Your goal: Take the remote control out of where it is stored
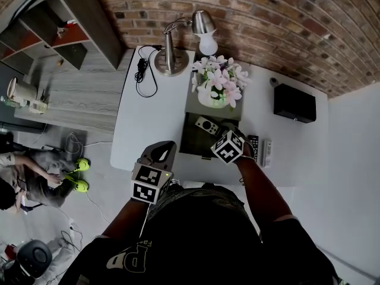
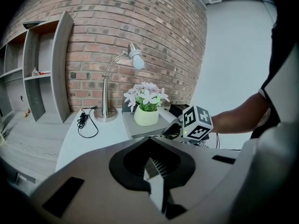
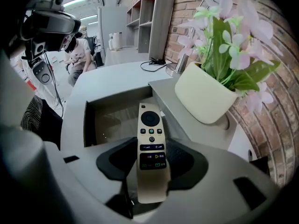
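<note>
A white remote control (image 1: 207, 125) (image 3: 151, 153) is clamped between the jaws of my right gripper (image 1: 217, 133), which is shut on its lower half. The remote hangs just above the open drawer (image 1: 189, 140) (image 3: 110, 120) of a grey box on the white table (image 1: 148, 117). A cream pot of pink and white flowers (image 1: 215, 94) (image 3: 203, 94) stands on the box's top. My left gripper (image 1: 160, 154) (image 2: 152, 169) hovers at the table's front edge, left of the drawer, its jaws closed together with nothing between them.
A metal desk lamp (image 1: 178, 46) and a black cable (image 1: 142, 70) sit at the back left of the table. A black box (image 1: 294, 103) is at the right. Two other remotes (image 1: 259, 150) lie right of the drawer. A person (image 1: 35, 180) sits on the floor at left.
</note>
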`<state>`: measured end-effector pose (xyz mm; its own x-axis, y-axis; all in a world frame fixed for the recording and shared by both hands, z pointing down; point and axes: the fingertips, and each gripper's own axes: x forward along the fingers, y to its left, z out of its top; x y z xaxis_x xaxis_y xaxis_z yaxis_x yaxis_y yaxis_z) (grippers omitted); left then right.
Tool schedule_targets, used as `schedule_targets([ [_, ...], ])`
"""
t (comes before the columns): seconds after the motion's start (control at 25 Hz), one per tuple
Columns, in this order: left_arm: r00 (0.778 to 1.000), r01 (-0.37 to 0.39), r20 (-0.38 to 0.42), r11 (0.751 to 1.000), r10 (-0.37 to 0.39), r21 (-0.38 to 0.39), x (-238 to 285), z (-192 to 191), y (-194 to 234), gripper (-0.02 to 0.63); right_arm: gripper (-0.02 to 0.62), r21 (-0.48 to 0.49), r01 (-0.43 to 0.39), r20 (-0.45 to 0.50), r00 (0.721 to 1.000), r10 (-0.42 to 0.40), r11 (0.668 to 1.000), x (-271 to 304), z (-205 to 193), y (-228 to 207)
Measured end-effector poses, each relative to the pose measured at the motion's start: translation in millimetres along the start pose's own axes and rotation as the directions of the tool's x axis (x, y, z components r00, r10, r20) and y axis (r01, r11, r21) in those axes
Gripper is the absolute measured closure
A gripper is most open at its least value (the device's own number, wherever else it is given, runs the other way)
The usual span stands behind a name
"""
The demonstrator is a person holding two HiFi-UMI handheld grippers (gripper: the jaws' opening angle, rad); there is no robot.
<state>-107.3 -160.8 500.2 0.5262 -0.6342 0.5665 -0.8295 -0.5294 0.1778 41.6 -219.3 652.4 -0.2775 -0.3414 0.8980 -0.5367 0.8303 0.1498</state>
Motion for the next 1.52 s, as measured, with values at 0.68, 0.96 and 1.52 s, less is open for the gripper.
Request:
schedule_targets([
  [0.68,0.998,0.038,0.042,0.998,-0.041,0.058,-9.8,3.3,-8.9,0.6,0.402,0.301,-0.009,0.277,0.958,-0.078,0.954,-84.8,34.4,20.9],
  [0.96,0.993,0.103,0.041,0.989,-0.108,0.109,-5.2,6.2,-30.2,0.6,0.402,0.463,-0.104,0.366,0.927,-0.083,0.88,-112.8,33.8,35.1],
  [1.52,0.964,0.262,-0.021,0.931,-0.266,0.255,21.0,14.2,-92.3,0.6,0.402,0.635,-0.059,0.372,0.897,-0.238,0.77,-160.6,-18.9,27.0],
])
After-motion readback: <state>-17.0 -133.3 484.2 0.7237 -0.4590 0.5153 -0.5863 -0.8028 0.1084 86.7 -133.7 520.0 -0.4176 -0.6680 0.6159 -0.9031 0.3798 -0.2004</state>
